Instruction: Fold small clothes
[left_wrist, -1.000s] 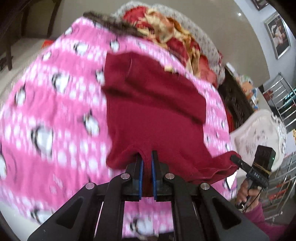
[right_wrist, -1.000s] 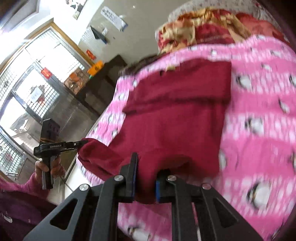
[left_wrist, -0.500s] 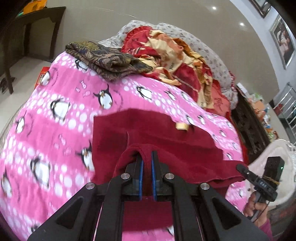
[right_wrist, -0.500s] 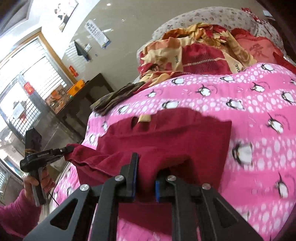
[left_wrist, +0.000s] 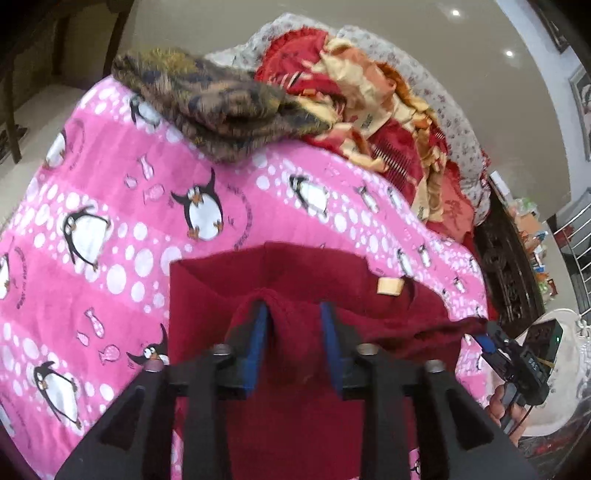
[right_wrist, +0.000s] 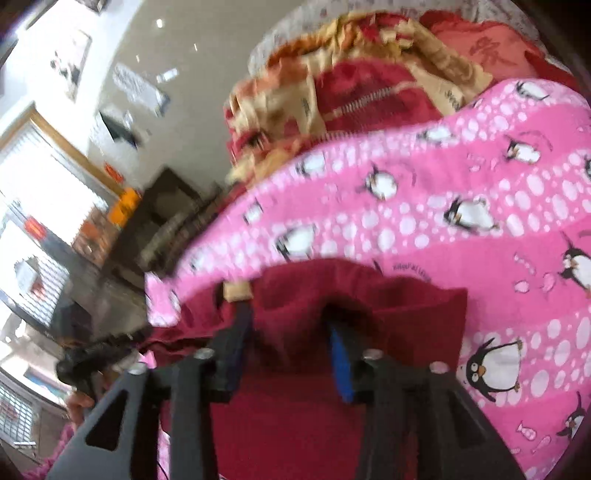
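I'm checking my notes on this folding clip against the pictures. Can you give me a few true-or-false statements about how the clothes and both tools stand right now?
1. The dark red garment lies on a pink penguin-print blanket. True.
2. The left tool is clamped shut on the garment. False: its jaws have just been opening; a bunched fold sits between them, with space beside it.
3. A brown patterned cloth rests on the blanket beyond the garment. True.
4. The right tool holds the garment lifted clear of the blanket. False: its jaws have just been opening and stand apart, with the garment resting on the blanket.
5. The garment's tan label is showing. True.
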